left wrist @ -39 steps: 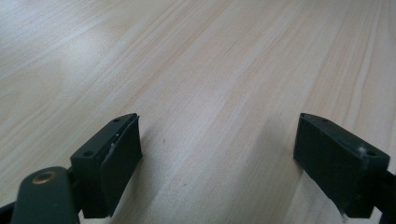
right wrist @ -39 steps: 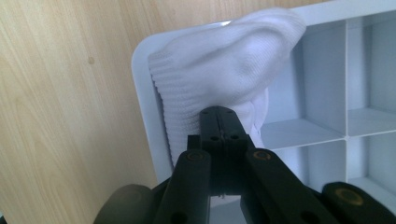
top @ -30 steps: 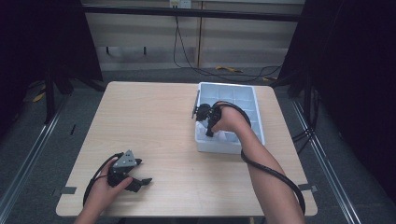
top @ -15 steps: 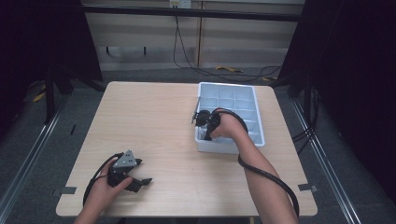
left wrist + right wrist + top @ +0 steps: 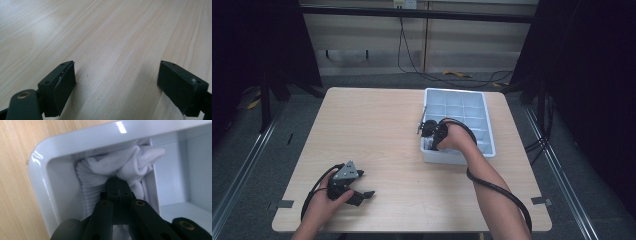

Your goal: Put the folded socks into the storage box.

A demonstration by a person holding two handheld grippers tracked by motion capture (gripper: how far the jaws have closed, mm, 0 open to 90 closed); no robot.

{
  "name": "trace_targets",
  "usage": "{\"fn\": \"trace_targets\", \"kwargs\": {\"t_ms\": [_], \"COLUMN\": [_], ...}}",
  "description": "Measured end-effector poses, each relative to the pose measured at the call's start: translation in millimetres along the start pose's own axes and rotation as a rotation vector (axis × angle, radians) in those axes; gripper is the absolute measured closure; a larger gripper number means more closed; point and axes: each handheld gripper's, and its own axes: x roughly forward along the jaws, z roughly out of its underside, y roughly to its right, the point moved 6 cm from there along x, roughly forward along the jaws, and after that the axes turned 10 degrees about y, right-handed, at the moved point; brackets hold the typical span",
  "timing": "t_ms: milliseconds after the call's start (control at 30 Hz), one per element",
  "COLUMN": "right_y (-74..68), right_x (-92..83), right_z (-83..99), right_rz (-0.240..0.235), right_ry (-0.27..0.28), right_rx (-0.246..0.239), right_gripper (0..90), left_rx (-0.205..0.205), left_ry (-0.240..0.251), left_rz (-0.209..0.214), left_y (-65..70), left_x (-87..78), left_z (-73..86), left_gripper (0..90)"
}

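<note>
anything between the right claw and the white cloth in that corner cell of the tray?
Nothing visible. The right claw is shut on the white ribbed cloth, already down in the corner compartment of the white plastic divided tray; the cell walls flank the cloth but don't block it.

A light wooden tabletop [image 5: 377,135] stands on grey floor [image 5: 247,165]; cables [image 5: 447,75] lie beyond its far edge, before pale cabinets [image 5: 362,40].

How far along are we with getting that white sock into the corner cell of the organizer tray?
Done: the white sock already sits bunched inside the near corner cell of the tray. In hand: the right gripper is shut on the sock, pressing it down. Left: letting go and lifting clear. The left gripper rests open on the table, idle.
</note>
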Motion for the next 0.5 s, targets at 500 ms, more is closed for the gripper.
{"fn": "trace_targets", "kwargs": {"t_ms": [500], "right_y": [-0.3], "right_x": [4.4], "right_z": [-2.0], "right_rz": [0.006], "right_ry": [-0.018], "right_rx": [0.0], "right_gripper": [90.0], "left_rx": [0.0], "left_ry": [0.0], "left_rz": [0.0], "left_y": [0.0], "left_x": [0.0], "left_z": [0.0], "left_gripper": [14.8]}}
